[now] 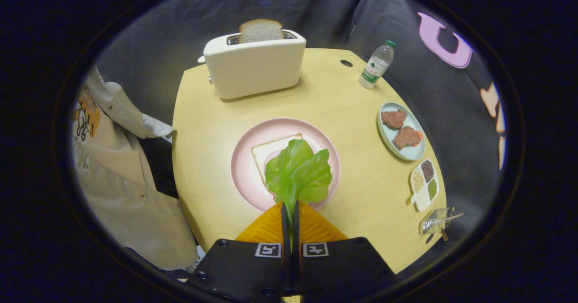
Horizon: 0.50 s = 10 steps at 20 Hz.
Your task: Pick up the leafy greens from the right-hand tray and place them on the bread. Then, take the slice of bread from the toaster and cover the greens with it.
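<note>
One leaf of greens is pinched by its stem between the gripper fingers, which are pressed together on it. The blade fans out just ahead of the tips, over the bread slice on the pink plate. Best move, likely: lower until the leaf rests on the bread, centre it, then release. The second slice sits in the toaster beyond.

no legible text, not even on the water bottle label
</note>
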### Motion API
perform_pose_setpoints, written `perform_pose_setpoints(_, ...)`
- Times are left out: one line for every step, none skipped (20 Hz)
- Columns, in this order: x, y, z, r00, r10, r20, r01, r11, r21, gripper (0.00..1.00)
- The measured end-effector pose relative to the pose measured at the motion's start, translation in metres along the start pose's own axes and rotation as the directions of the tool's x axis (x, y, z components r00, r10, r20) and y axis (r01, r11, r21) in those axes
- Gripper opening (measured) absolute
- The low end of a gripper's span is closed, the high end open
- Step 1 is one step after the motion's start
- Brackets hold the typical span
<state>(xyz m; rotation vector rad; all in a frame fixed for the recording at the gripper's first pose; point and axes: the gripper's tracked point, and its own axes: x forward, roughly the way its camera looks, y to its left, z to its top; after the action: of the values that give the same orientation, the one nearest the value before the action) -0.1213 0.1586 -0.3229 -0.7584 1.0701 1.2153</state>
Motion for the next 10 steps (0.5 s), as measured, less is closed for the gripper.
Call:
perform_pose_setpoints(0.005, 0.003, 0.004, 1.000, 0.008, -0.002, -0.008, 1.000, -0.005, 0.04)
perform_pose_setpoints(0.011, 0.007, 0.009, 1.000, 0.016, -0.002, -0.016, 1.000, -0.011, 0.04)
perform_pose_setpoints(0.017, 0.010, 0.013, 1.000, 0.026, -0.005, -0.026, 1.000, -0.013, 0.04)
perform_pose_setpoints(0.023, 0.012, 0.016, 0.999, 0.033, -0.009, -0.033, 0.999, -0.016, 0.04)
perform_pose_setpoints(0.028, 0.014, 0.019, 0.999, 0.040, -0.015, -0.041, 0.999, -0.017, 0.04)
perform_pose_setpoints(0.034, 0.016, 0.021, 0.999, 0.046, -0.021, -0.046, 0.999, -0.019, 0.04)
perform_pose_setpoints(0.039, 0.017, 0.023, 0.998, 0.053, -0.029, -0.054, 0.998, -0.018, 0.04)
perform_pose_setpoints(0.044, 0.019, 0.023, 0.997, 0.063, -0.037, -0.063, 0.998, -0.013, 0.04)
perform_pose_setpoints(0.048, 0.022, 0.025, 0.996, 0.077, -0.045, -0.077, 0.997, -0.005, 0.04)
perform_pose_setpoints(0.053, 0.025, 0.026, 0.995, 0.091, -0.043, -0.091, 0.996, 0.000, 0.04)
